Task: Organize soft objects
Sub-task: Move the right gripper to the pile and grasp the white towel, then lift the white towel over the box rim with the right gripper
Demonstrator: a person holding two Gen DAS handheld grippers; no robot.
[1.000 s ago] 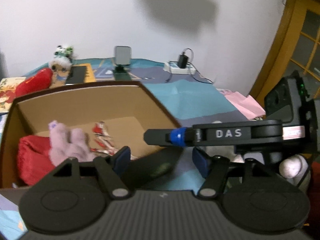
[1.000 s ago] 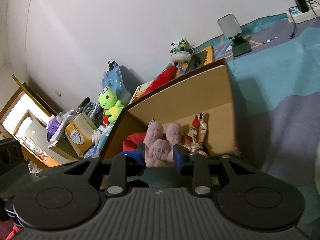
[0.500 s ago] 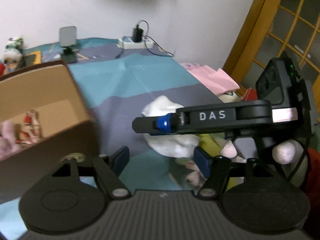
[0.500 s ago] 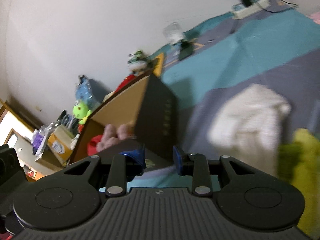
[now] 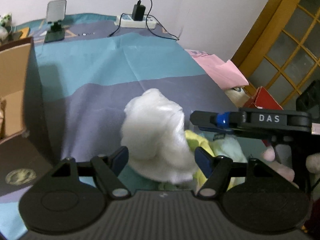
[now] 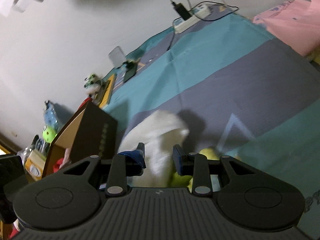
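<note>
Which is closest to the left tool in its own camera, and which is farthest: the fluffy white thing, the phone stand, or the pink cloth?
Nearest first from the left tool:
1. Fluffy white soft thing, right between its open fingers.
2. Pink cloth, farther off on the right edge of the bed.
3. Phone stand, far back on the left by the wall.

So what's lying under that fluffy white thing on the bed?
Something yellow pokes out beneath the white soft toy, beside a pale green piece. What they are is unclear, and the toy covers the rest.
</note>
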